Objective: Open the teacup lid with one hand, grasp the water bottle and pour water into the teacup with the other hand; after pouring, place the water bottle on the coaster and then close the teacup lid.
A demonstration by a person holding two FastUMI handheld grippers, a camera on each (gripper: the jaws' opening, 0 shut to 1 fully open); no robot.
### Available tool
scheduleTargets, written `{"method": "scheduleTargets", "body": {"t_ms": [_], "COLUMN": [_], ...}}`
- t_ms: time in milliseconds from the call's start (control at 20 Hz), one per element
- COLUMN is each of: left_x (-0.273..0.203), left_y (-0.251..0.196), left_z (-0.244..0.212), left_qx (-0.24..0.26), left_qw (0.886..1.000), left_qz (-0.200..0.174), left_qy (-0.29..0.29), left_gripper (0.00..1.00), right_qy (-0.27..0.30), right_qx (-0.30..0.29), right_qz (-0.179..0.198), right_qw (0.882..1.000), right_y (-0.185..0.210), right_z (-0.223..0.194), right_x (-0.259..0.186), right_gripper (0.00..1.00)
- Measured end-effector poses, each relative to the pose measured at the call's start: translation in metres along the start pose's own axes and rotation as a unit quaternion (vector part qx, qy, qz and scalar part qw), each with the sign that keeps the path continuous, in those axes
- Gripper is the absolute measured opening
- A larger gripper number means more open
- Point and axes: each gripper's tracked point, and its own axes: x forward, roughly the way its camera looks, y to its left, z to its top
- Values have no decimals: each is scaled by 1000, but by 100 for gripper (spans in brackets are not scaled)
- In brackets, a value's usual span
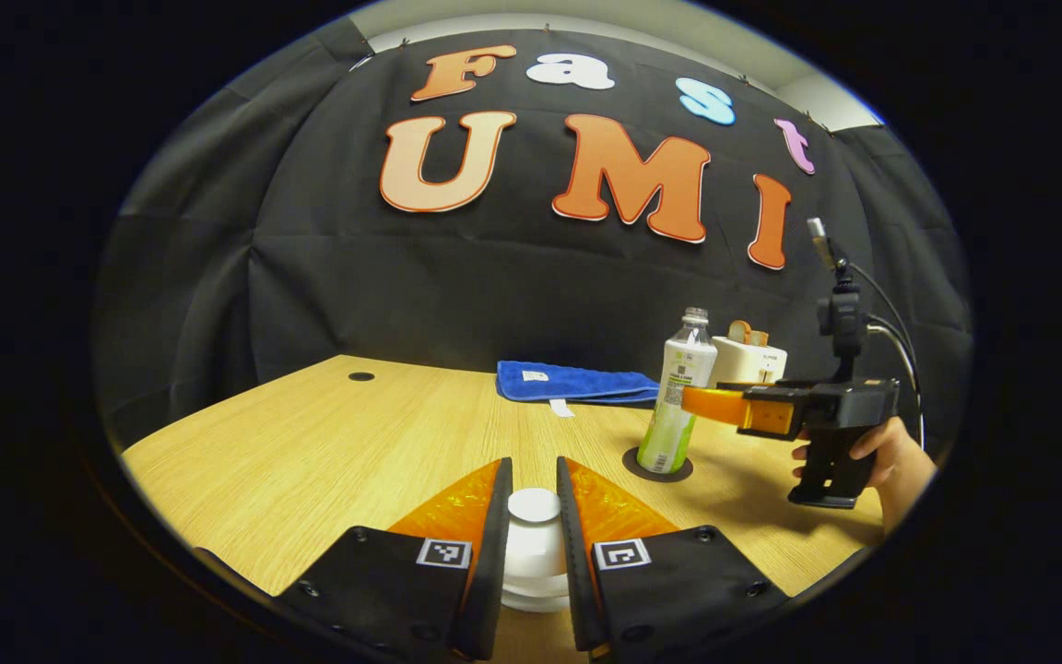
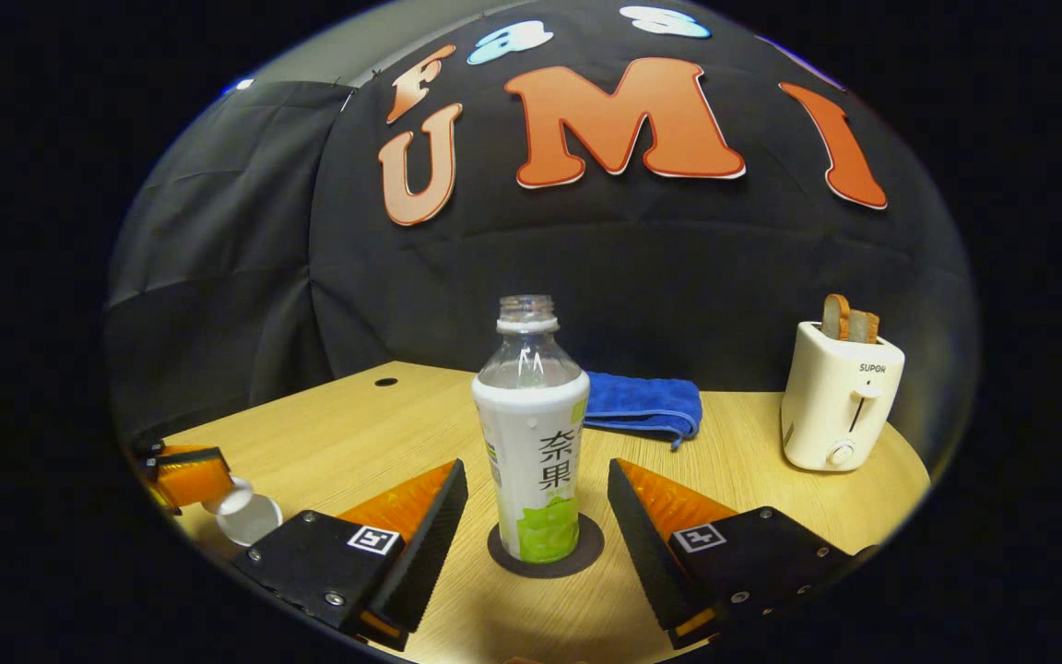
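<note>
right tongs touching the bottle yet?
Apart. The right gripper view shows the right tongs open, with bare table visible between each finger and the water bottle, which stands on its coaster.

In the right gripper view the bottle (image 2: 531,433) stands at centre frame with bare table (image 2: 752,480) on both sides. A toaster (image 2: 840,397) blocks the right edge, a blue towel (image 2: 646,404) lies behind, and the teacup (image 2: 245,516) sits lower left.

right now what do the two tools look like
Both tools have orange wedge fingers faced with black ribbed pads, on black bodies bearing square black-and-white tags. The left gripper view shows the right one with a black pistol handle, a mast on top and cables.
</note>
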Motion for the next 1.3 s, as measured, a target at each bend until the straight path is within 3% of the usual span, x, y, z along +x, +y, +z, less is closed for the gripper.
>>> {"method": "scheduleTargets", "body": {"t_ms": [300,650,700,750,800,850,1000,1300], "left_x": [8,6,3,2,1,-2,-9,-28], "left_y": [1,-7,-7,-6,-5,-5,2,-4], "left_z": [-31,-27,-23,-18,-10,-3,31,100], "left_qx": [39,61,61,62,62,63,60,46], "left_qw": [998,997,997,998,998,998,997,995], "left_qz": [11,7,8,10,13,16,32,22], "left_qy": [44,42,39,30,20,9,-33,-88], "left_gripper": [35,36,51,54,66,66,90,95], "right_qy": [-28,-35,-36,-38,-41,-45,-60,-89], "right_qx": [-7,-4,-3,-3,-2,-1,1,-22], "right_qz": [-10,-11,-10,-11,-11,-13,-24,-40], "right_qw": [1000,999,999,999,999,999,998,995], "right_y": [-12,-18,-19,-19,-21,-20,-24,-20], "right_z": [16,16,16,17,20,23,35,63], "right_x": [-36,-56,-59,-62,-66,-71,-89,-130], "right_gripper": [92,92,92,92,92,92,92,92]}}
